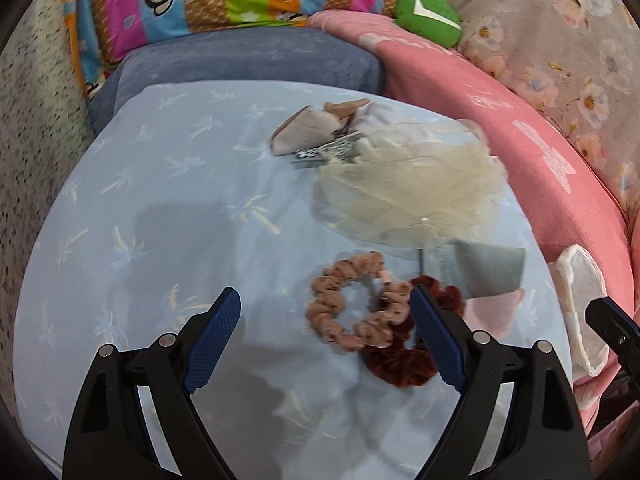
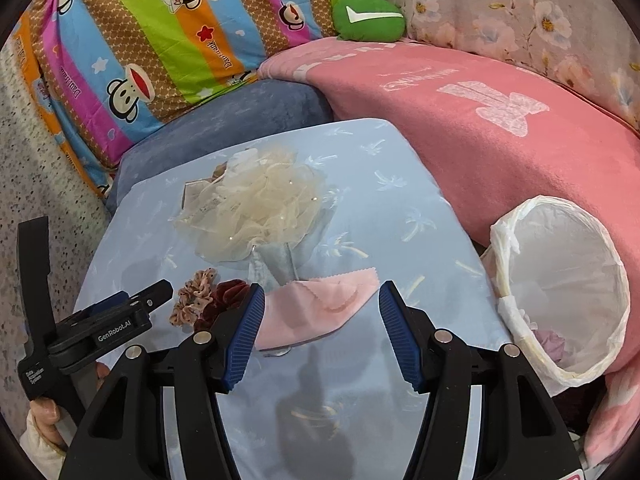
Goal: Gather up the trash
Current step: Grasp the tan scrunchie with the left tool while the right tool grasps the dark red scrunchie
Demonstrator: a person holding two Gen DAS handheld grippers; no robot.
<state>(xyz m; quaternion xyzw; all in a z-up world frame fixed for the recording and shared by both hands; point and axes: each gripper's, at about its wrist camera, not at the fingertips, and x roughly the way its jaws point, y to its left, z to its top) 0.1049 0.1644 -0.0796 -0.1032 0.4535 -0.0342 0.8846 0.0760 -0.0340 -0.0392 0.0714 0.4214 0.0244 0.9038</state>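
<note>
Left wrist view: left gripper (image 1: 324, 334) spread wide, nothing pinched, over light-blue palm-print cloth (image 1: 160, 200). Between the pads, below them: pink-brown scrunchie (image 1: 352, 308) overlapping dark red scrunchie (image 1: 404, 360); right pad crossing both in the pic, contact can't tell. Further up: cream mesh pouf (image 1: 416, 184), w/ beige and patterned scraps (image 1: 308, 132) just beyond it. Grey-blue cloth piece (image 1: 488, 272) right of scrunchies. Pink blanket (image 1: 520, 120) along right side. Tip of right gripper (image 1: 612, 328) at right edge, by white bin liner (image 1: 580, 304).

Right wrist view: right gripper (image 2: 322, 332) parted about halfway, empty, pads either side of pink cloth w/ zigzag edge (image 2: 320, 308), not pressing on it. Pouf (image 2: 260, 204) further back on blue cloth (image 2: 400, 216). Both scrunchies (image 2: 208, 300) left of pink cloth, touching each other. Left gripper (image 2: 156, 292) at left, person's fingers (image 2: 44, 404) on its handle. White-lined trash bin (image 2: 560, 280) at right, tipped toward cam, leaning on pink blanket (image 2: 480, 120); purple-ish stuff inside (image 2: 550, 344). Striped monkey-print bedding (image 2: 160, 40) and green plush (image 2: 368, 16) behind.
</note>
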